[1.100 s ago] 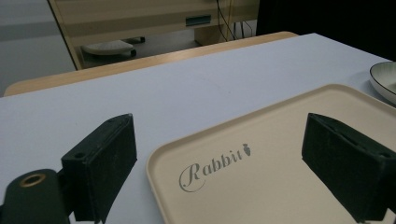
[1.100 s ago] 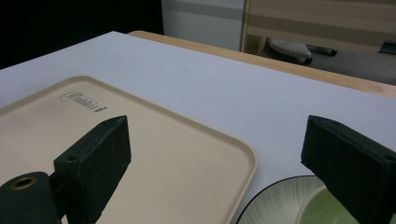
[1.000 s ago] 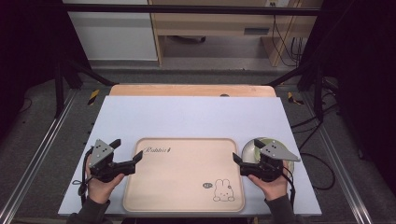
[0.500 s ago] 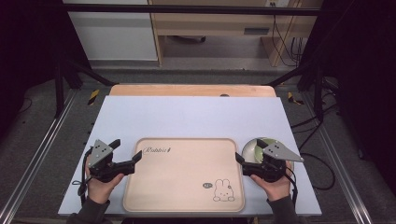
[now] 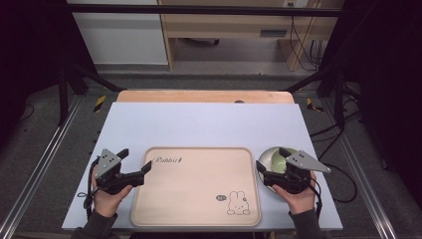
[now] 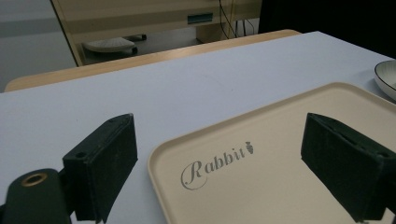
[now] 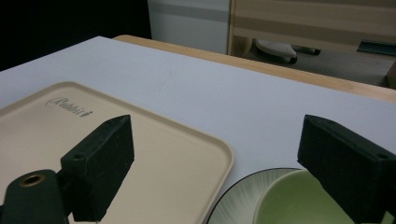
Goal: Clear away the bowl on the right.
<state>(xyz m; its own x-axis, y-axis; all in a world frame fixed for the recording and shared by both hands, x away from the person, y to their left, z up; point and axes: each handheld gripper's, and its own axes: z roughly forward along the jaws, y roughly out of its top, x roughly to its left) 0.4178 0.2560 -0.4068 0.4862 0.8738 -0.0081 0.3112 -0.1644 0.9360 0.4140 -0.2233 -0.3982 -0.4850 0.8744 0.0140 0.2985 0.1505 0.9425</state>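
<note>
- Because our two hands sit at opposite ends of the tray (image 5: 196, 186), we read this as a ready stance: the left gripper (image 5: 133, 169) points its jaws at the tray's left rim, and the right gripper (image 5: 271, 172) hovers at the bowl (image 5: 272, 158) just off the tray's right edge.
- In the left gripper view our left gripper (image 6: 219, 163) has its jaws spread wide, straddling the near corner of the tray (image 6: 280, 140) where the "Rabbit" lettering (image 6: 217, 161) sits; one jaw is over the bare table (image 6: 140, 88), the other over the tray, and nothing is pinched between them.
- Seen along our right gripper (image 7: 219, 163), its jaws are also spread and hold nothing; the green bowl (image 7: 299, 200) with its pale striped rim lies low between them, nearer the right jaw, so we judge the rim is what we mean to grasp.
- We think the bowl rests on the table touching or just beside the tray's (image 7: 140, 149) edge rather than on it; whether they touch we cannot tell.
- With the tray bare apart from its rabbit drawing (image 5: 238, 204), we take it as the place meant to receive the bowl, which would explain why the left gripper waits at the rim, perhaps to steady it.
</note>
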